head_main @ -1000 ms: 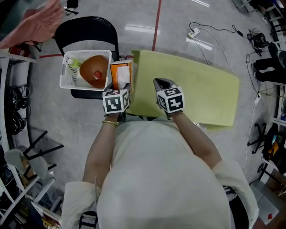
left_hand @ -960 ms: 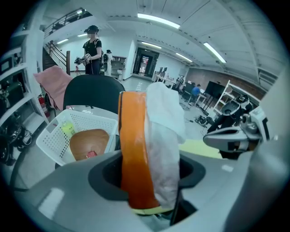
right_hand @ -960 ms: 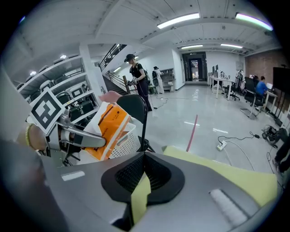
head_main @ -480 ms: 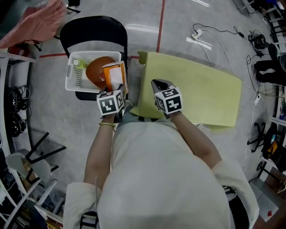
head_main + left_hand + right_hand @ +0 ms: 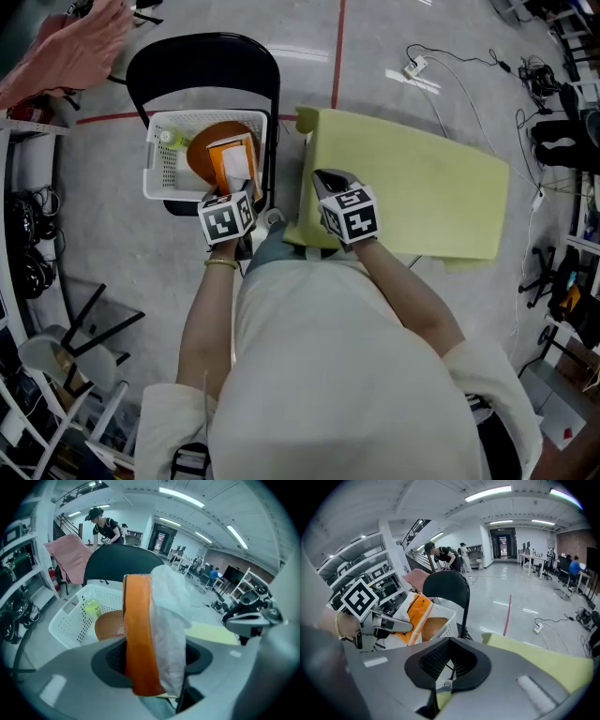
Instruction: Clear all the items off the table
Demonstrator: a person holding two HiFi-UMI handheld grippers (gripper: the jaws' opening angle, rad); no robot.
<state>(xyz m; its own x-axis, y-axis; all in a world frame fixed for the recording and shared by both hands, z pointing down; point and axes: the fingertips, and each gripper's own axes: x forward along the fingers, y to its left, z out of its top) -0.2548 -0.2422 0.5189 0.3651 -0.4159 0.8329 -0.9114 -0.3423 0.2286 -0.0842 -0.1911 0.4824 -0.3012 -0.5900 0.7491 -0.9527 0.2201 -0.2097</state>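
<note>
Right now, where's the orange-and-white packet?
Head view, left of centre: the orange-and-white packet is gripped by the left gripper, held over the white perforated plastic basket on the black chair, just left of the yellow table.

An orange-and-white packet (image 5: 138,639) stands upright, clamped in the left gripper (image 5: 234,195). Just beyond and below that claw sits the white basket (image 5: 159,173), holding a brown round item (image 5: 202,150) and a green bottle (image 5: 169,138).
</note>
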